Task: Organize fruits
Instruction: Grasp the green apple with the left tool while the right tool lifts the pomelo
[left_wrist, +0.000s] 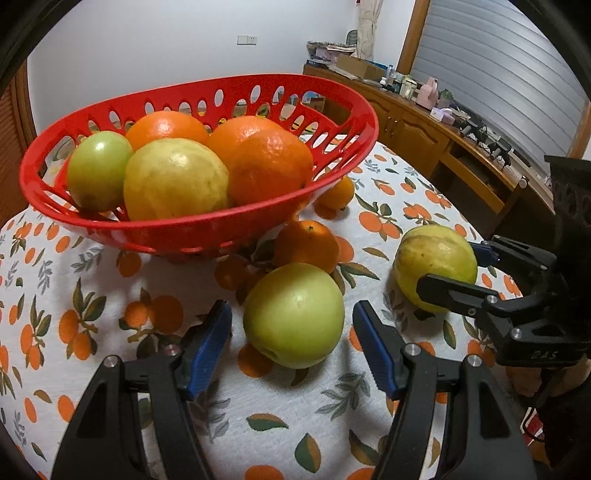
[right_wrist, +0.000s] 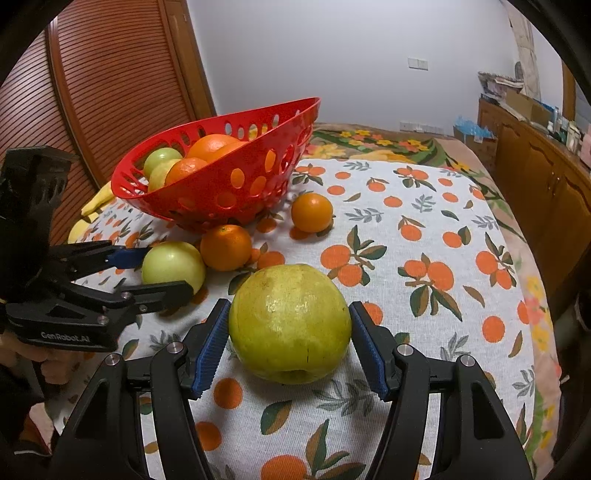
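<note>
A green apple (left_wrist: 293, 315) (right_wrist: 173, 266) lies on the orange-print cloth between the blue pads of my left gripper (left_wrist: 291, 308) (right_wrist: 166, 269), with a gap on each side. A larger yellow-green fruit (right_wrist: 290, 332) (left_wrist: 436, 267) sits between the pads of my right gripper (right_wrist: 290, 308) (left_wrist: 448, 266), which stand very close to its sides, with only slim gaps showing. The red perforated basket (left_wrist: 207, 225) (right_wrist: 229, 173) behind holds two oranges, a green fruit and a yellow one. Two small oranges (left_wrist: 306, 245) (right_wrist: 312, 212) rest on the cloth beside it.
Bananas (right_wrist: 96, 203) lie left of the basket near the table edge. A slatted wooden door (right_wrist: 110, 92) stands behind, and a cluttered wooden sideboard (left_wrist: 424, 125) runs along the right. Bare cloth (right_wrist: 443, 229) stretches right of the fruit.
</note>
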